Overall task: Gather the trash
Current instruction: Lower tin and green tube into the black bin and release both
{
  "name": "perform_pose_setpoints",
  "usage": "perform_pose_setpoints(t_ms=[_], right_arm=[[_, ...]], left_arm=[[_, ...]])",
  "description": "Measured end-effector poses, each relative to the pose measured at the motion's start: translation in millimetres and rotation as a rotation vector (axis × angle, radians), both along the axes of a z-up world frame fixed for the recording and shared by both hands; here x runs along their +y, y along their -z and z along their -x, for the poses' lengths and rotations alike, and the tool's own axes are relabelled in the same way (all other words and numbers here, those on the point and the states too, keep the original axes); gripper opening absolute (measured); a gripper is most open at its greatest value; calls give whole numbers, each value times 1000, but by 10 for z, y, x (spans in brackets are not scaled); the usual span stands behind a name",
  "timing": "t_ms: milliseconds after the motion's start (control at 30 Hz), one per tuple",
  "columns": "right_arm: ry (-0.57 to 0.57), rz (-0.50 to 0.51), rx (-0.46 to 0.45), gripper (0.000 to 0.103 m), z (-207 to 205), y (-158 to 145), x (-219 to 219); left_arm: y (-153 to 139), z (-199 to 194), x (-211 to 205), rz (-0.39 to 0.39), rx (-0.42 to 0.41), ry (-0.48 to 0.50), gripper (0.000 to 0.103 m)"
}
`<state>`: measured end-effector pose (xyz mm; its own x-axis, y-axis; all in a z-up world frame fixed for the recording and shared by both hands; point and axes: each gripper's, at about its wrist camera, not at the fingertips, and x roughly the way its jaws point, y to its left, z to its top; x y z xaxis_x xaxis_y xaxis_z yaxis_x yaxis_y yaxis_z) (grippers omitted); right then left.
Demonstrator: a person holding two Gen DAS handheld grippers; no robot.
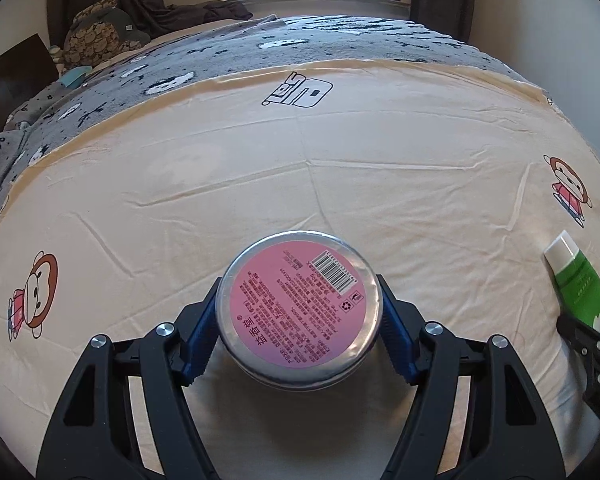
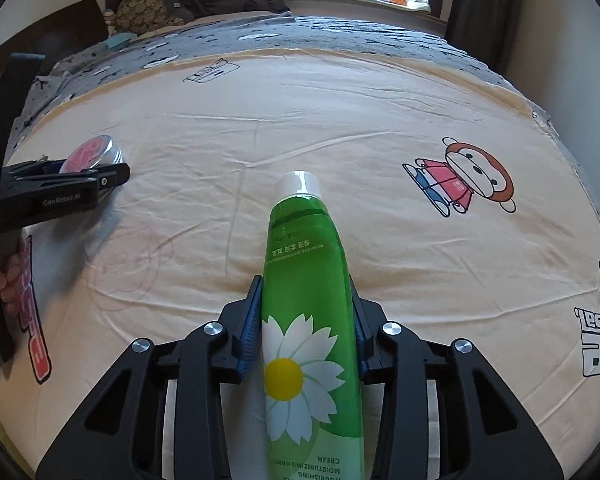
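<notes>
While your left gripper (image 1: 298, 316) hangs over the bed sheet (image 1: 340, 184), its blue fingers (image 1: 199, 340) are pinching a round metal tin (image 1: 298, 312) from both sides. The tin sits squarely between the fingers with its flat face turned to the camera: a silver rim around a pink label covered in small red print, with a barcode near the far edge. In the right wrist view the same tin (image 2: 94, 153) shows side-on past the tip of the left gripper (image 2: 80, 178), off to the left of your right fingers.

Your right gripper (image 2: 308, 320) has its fingers (image 2: 250, 332) clamped on a green tube (image 2: 310, 300) of hand cream. The tube runs straight out ahead between the fingers, white cap (image 2: 299, 182) at the far end, a white daisy with a yellow centre printed on the part level with the fingers. The tube's cap end (image 1: 576, 276) also shows to the right of your left fingers.
</notes>
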<state>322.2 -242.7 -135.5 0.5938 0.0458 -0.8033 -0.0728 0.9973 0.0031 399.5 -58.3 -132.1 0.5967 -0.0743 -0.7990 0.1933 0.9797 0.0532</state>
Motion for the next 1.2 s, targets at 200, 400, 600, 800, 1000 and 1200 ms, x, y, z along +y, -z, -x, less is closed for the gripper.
perform_pose_setpoints(t_ms=[200, 400, 600, 800, 1000, 1200], right_arm=[[-17, -56, -10, 36, 158, -69, 2], [-56, -65, -30, 36, 438, -183, 123], [-97, -96, -80, 35, 899, -383, 191], [-159, -81, -131, 35, 1564, -559, 197], [-210, -72, -165, 36, 2227, -628, 176], [-230, -79, -160, 36, 2800, -516, 188]], left_arm=[[-169, 430, 83, 6, -33, 19, 67], [-422, 987, 197, 38, -72, 40, 67], [-563, 1578, 250, 67, -86, 71, 67], [-612, 2174, 282, 85, -105, 97, 67], [-546, 2745, 295, 96, -108, 125, 67], [-356, 3313, 231, 104, -94, 164, 67]])
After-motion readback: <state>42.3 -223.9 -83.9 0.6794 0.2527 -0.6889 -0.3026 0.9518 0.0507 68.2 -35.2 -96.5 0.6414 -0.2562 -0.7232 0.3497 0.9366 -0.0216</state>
